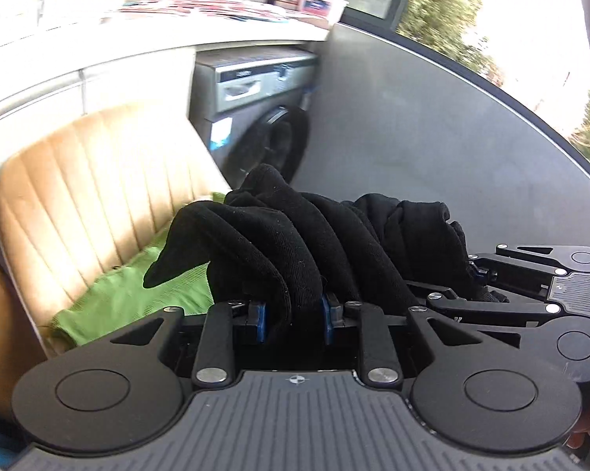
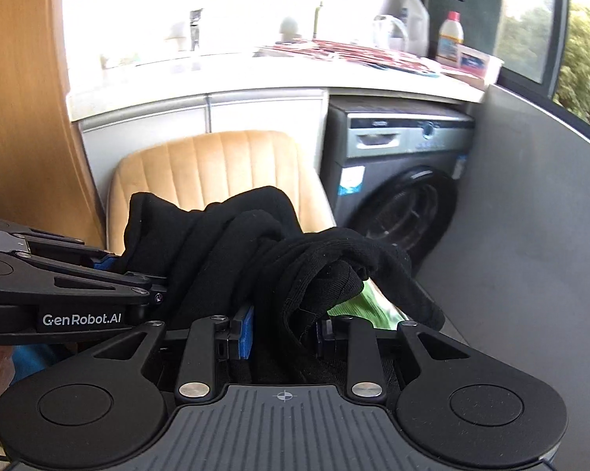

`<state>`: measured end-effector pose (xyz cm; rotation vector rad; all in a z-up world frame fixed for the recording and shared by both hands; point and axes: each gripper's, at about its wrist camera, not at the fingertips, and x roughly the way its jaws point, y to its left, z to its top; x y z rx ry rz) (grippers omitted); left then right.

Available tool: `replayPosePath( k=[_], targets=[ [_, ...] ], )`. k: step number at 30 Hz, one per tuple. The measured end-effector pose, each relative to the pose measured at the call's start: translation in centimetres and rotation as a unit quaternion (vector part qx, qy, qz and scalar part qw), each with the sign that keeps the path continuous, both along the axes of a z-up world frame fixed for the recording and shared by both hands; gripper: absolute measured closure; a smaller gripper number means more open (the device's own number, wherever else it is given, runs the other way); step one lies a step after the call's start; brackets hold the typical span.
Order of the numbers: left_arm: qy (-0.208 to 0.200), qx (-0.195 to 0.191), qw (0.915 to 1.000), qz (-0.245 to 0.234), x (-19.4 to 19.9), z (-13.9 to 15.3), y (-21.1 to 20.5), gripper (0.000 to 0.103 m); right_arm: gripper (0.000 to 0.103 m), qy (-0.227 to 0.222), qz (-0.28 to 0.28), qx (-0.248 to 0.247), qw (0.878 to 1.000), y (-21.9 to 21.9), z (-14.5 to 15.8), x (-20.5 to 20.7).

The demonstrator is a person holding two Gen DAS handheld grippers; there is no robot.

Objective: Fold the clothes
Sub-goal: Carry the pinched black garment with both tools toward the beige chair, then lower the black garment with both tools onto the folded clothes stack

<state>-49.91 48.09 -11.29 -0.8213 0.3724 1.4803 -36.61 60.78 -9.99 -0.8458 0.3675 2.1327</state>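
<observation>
Left gripper (image 1: 295, 324) clamped on a black garment (image 1: 279, 243), blue pads (image 1: 260, 324) pressing a thick fold from either side. Cloth rising straight ahead of the fingers in bunched ridges, one loose corner drooping off to the left, the rest running right toward the right gripper (image 1: 479, 274), seen side-on just beside and slightly ahead. Same black fabric pinched there too, though the fingertips sit half buried in cloth.

From the right wrist view: right gripper (image 2: 283, 333) closed on the black garment (image 2: 255, 243), blue pad (image 2: 247, 333) against the cloth on the left, opposite finger hidden under a hanging fold. Fabric heaped directly in front, draping over and down to the right. Left gripper (image 2: 138, 278) reaching in from the left, close by, gripping the same bundle.

Beyond and below the cloth, a green garment (image 1: 130, 302) lying on the seat of a tan ribbed chair (image 1: 90, 180). Farther ahead, a grey washing machine (image 2: 397, 180) under a white counter (image 2: 255, 74); a grey table surface (image 1: 432, 137) to the right.
</observation>
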Motion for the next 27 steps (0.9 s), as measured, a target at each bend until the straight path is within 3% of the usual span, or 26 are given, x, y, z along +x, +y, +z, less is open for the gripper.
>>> replayPosePath(
  k=[4,9,15,23,27],
  targets=[
    [-0.025,-0.027,0.9970,0.067,-4.3,-2.2,1.1,0.079,0.077,-0.019,0.066,-0.022,0.997,3.2,-2.4,-5.0],
    [-0.075,-0.070,0.9864,0.129,-7.8,-5.4,1.1,0.079,0.077,-0.027,0.123,-0.069,0.990,4.8,-5.6,-8.1],
    [-0.082,-0.097,0.9732,0.192,-9.1,-6.8,1.3,0.079,0.078,-0.036,0.199,-0.092,0.975,6.6,-7.5,-10.9],
    [-0.045,-0.052,0.9693,0.236,-10.1,-6.7,5.5,0.078,0.078,-0.006,0.241,-0.061,0.969,12.2,-7.5,-12.9],
    [-0.047,-0.088,0.9651,0.242,-10.8,-9.3,8.9,0.077,0.077,-0.030,0.252,-0.064,0.965,15.1,-10.6,-13.5]
  ],
)
